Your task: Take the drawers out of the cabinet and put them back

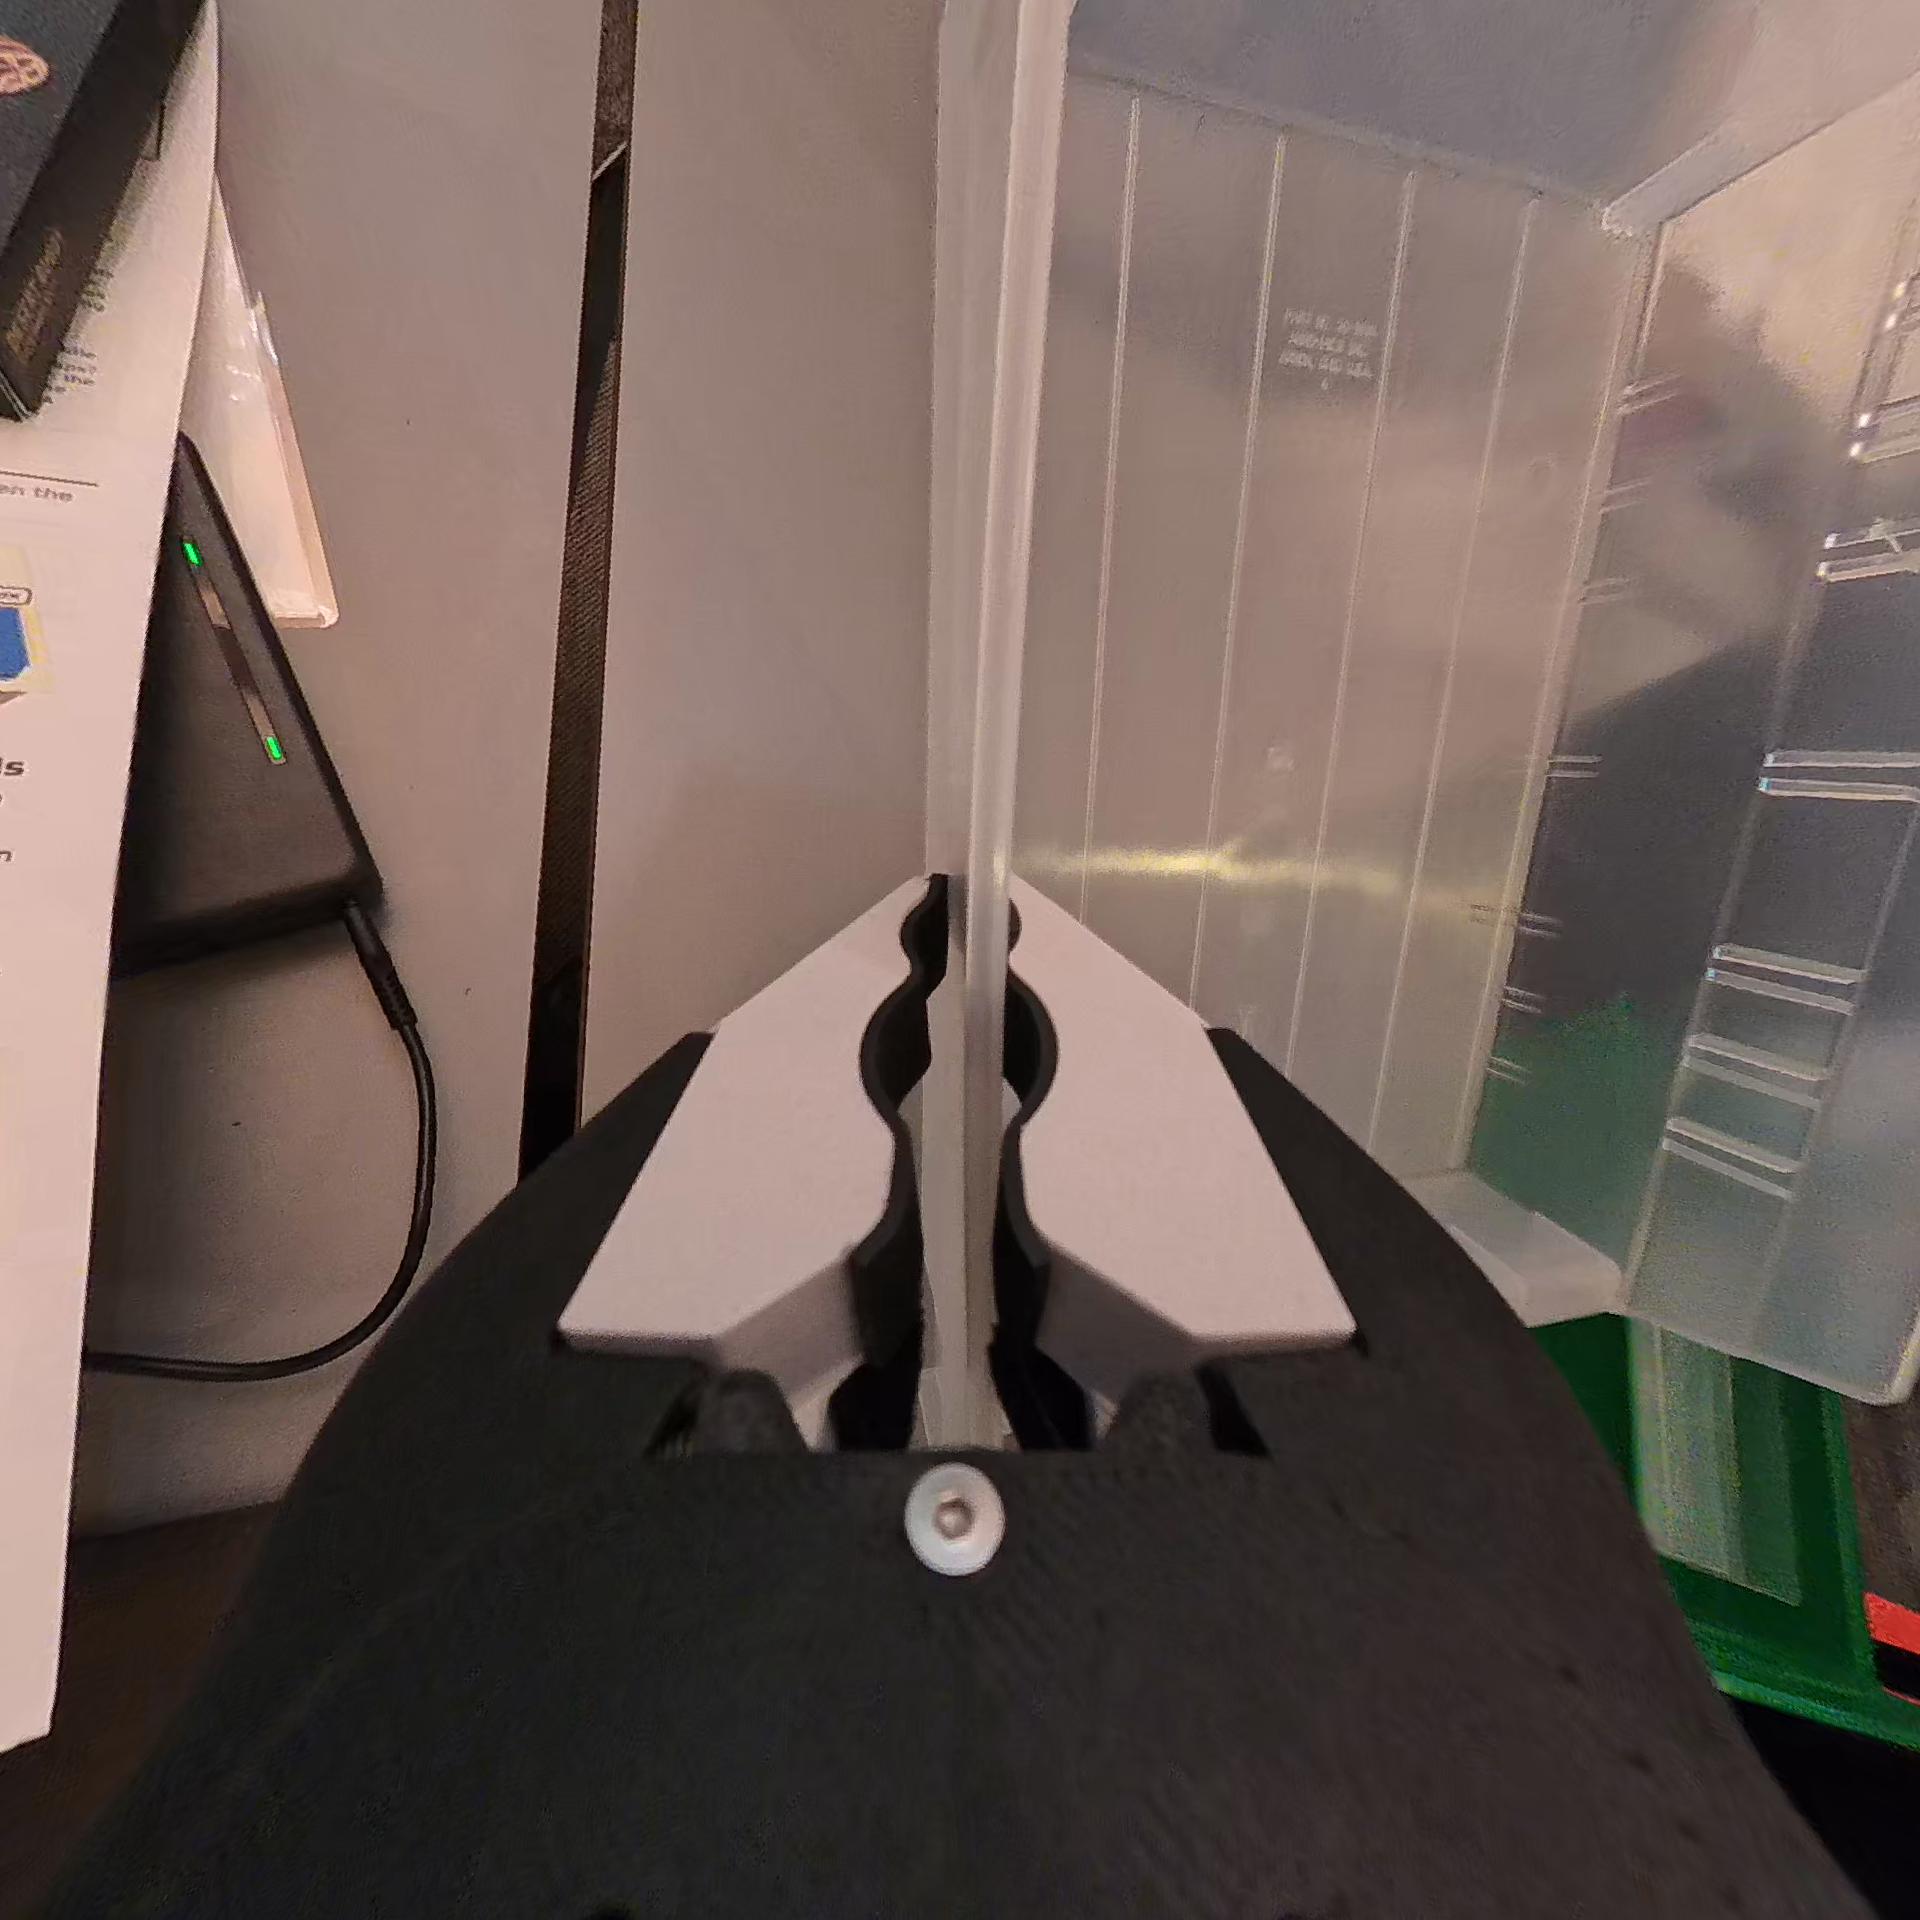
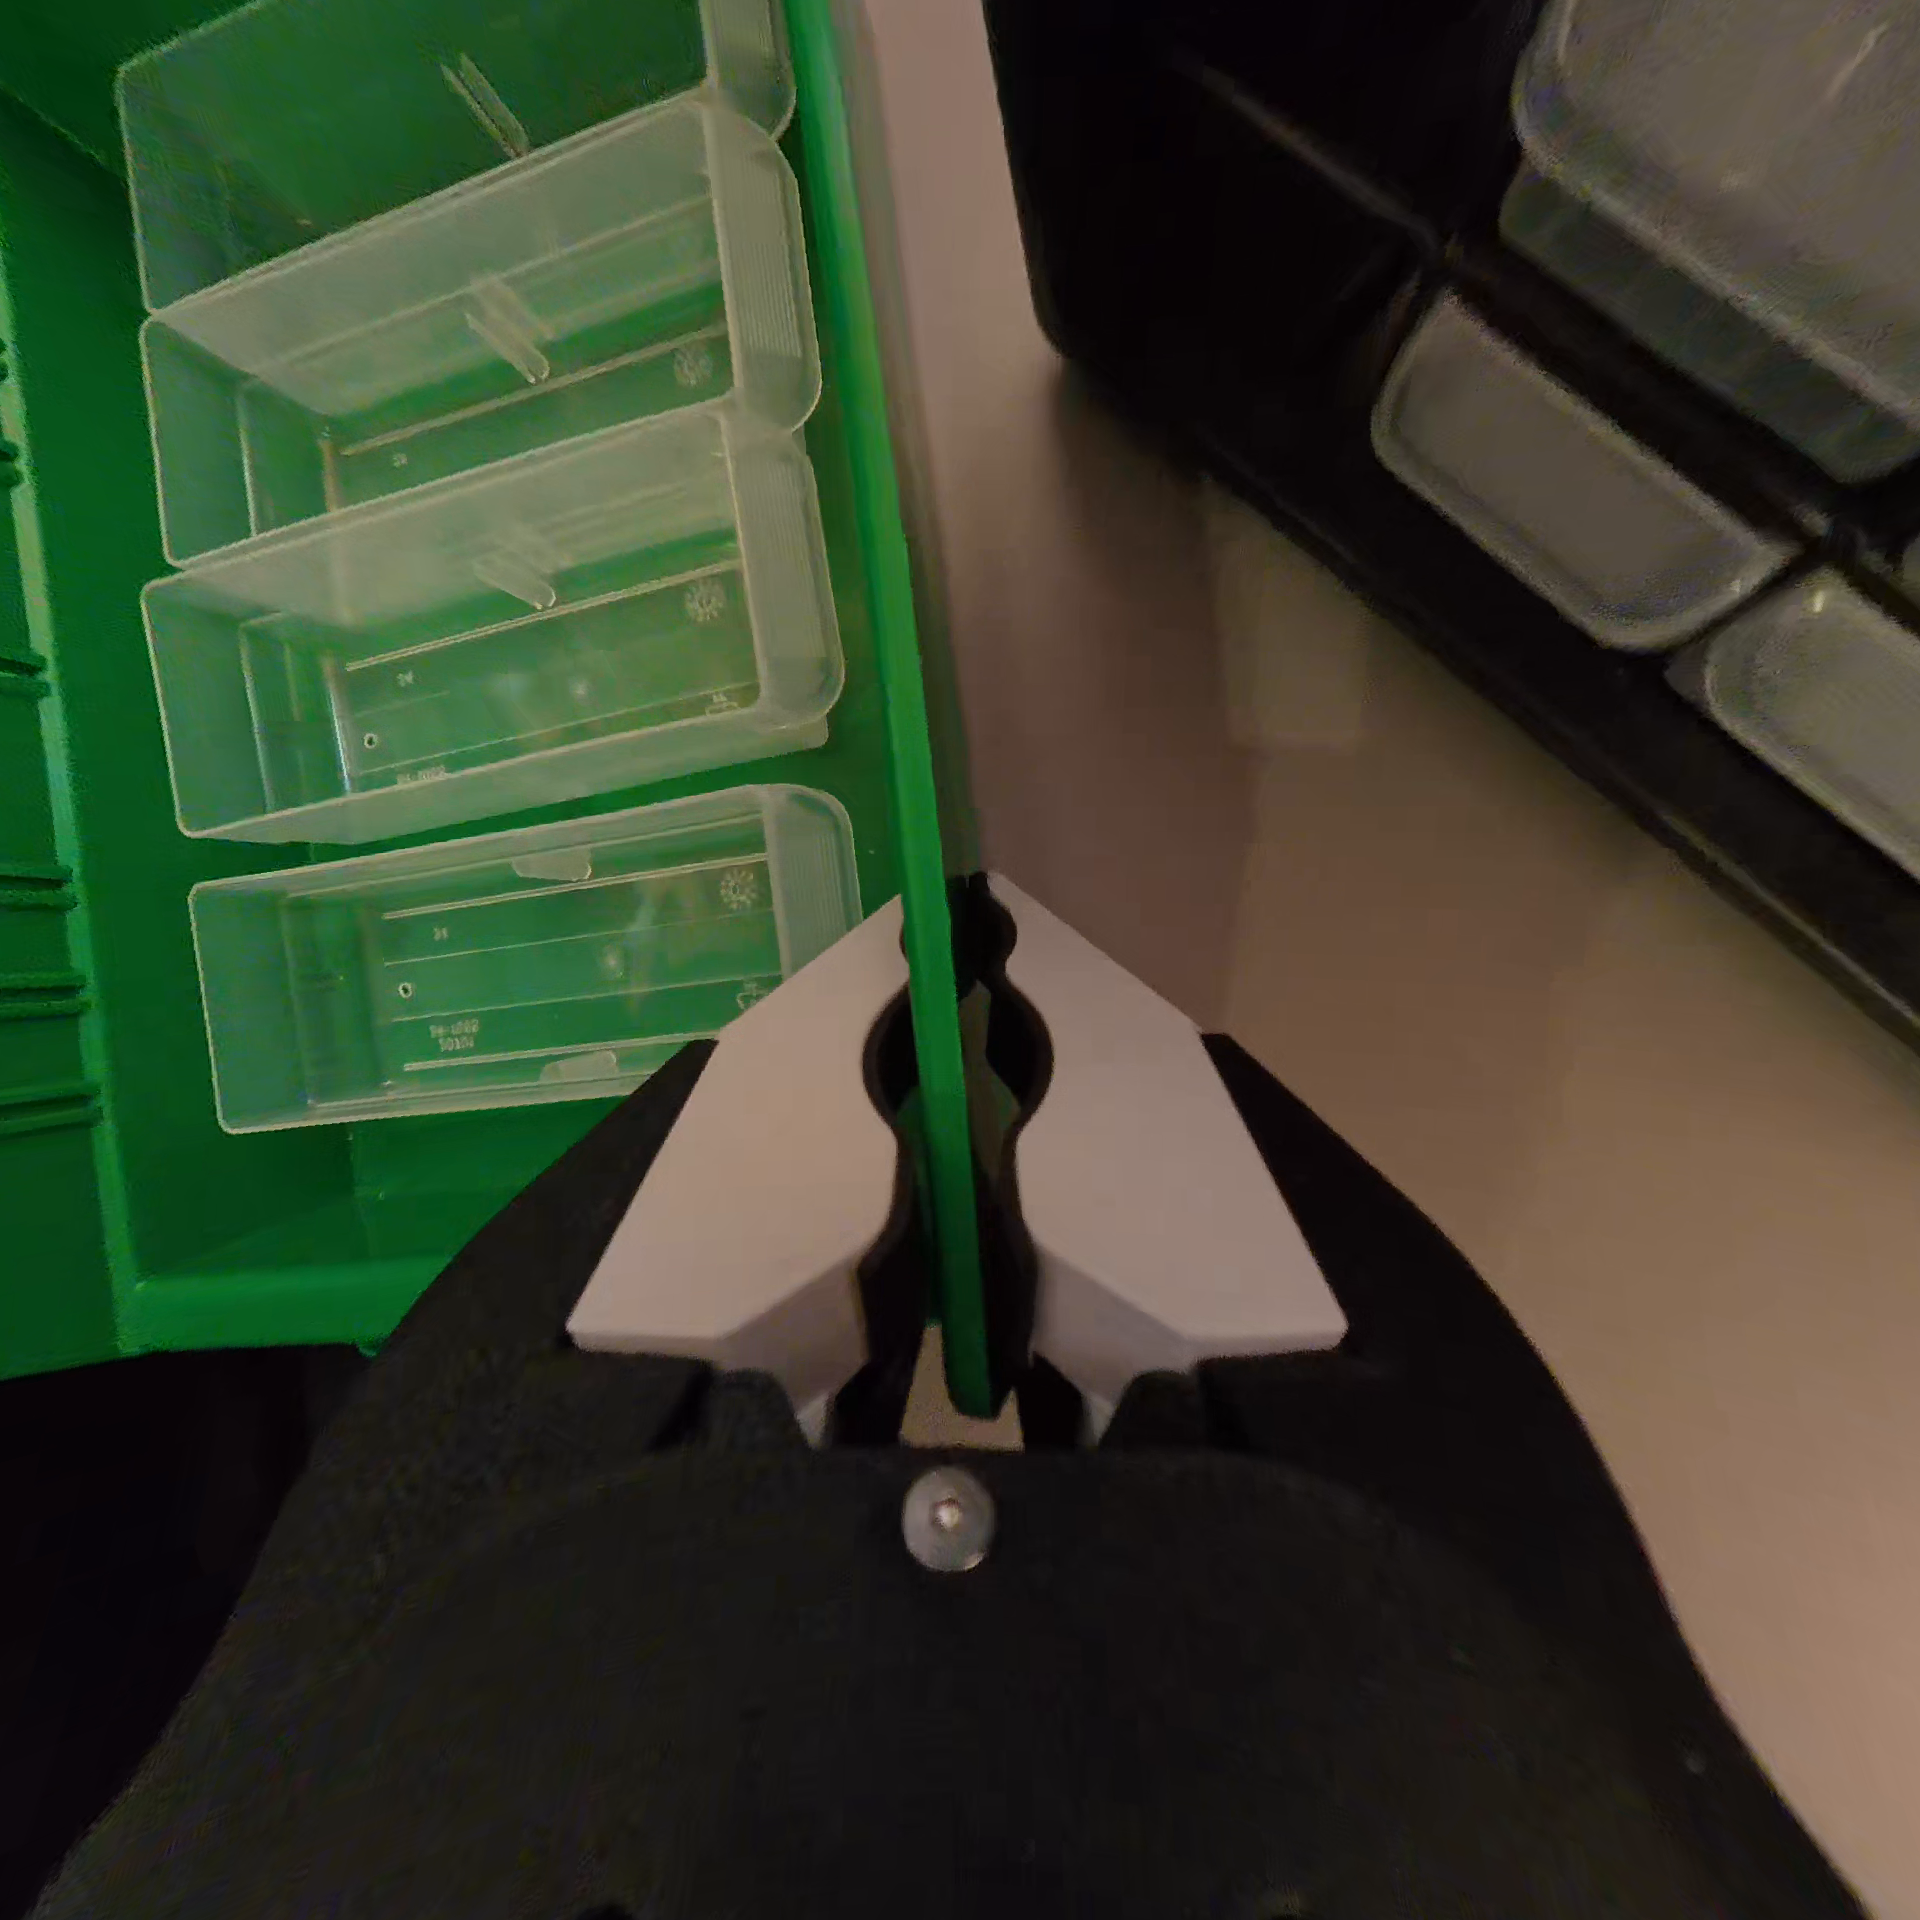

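In the left wrist view, a white sheet of paper (image 1: 73, 727) with print hangs at the far left, and behind it stands a black device (image 1: 239, 769) with two small green lights and a black cable (image 1: 410, 1122) plugged into it. In the middle, the left tool (image 1: 975, 914) is pressed together on the thin wall of a clear plastic drawer (image 1: 1299, 644), which it holds in the air, out of the cabinet. The drawer's open inside lies to the right of the tool.

In the right wrist view, the green cabinet (image 2: 73, 727) fills the left part, with three clear drawers (image 2: 499, 644) stacked inside it. The right tool (image 2: 961, 914) pinches the cabinet's thin green side wall (image 2: 883, 582). To the right is the pale bench (image 2: 1299, 935), and on it, far right, a black cabinet (image 2: 1247, 260) with grey clear drawers.
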Demonstrator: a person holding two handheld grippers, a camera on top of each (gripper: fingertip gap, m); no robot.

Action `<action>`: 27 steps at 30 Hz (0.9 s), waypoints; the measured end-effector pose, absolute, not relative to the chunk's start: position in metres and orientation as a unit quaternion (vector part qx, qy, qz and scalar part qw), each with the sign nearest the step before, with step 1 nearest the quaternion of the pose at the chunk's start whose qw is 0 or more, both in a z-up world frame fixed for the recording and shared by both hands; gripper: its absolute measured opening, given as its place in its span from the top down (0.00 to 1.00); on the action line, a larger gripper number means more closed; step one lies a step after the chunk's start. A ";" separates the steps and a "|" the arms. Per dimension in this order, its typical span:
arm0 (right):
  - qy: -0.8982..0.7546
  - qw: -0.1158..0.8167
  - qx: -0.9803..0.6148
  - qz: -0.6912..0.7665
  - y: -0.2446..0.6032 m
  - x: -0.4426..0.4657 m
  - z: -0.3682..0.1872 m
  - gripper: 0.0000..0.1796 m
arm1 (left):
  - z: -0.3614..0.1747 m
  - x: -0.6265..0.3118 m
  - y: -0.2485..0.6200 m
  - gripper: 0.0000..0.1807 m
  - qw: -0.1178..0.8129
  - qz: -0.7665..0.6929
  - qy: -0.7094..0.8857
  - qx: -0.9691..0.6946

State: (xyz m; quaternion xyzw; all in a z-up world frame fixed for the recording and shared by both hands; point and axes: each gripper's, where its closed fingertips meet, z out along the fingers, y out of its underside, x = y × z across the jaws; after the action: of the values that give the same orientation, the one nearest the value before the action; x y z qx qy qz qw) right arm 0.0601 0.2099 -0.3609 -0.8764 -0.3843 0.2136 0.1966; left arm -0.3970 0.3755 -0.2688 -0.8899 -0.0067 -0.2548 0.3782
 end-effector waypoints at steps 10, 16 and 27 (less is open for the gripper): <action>-0.466 0.320 -0.804 0.187 0.209 0.042 -0.308 0.75 | -0.240 -0.404 0.369 0.99 0.409 -0.275 -0.012 -0.870; -0.669 0.418 -0.605 0.109 0.135 0.028 -0.263 0.84 | -0.227 -0.421 0.364 0.99 0.432 -0.266 -0.033 -0.861; -0.794 0.234 -0.554 0.085 0.092 0.019 -0.357 0.84 | -0.176 -0.424 0.350 0.99 0.480 -0.272 -0.018 -0.834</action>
State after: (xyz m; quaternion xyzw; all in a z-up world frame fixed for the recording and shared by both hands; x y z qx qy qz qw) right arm 0.0191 0.0922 -0.3565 -0.5544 -0.7940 0.0848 0.2344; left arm -0.4237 0.3502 -0.1762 -0.8338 -0.0182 -0.2718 0.4802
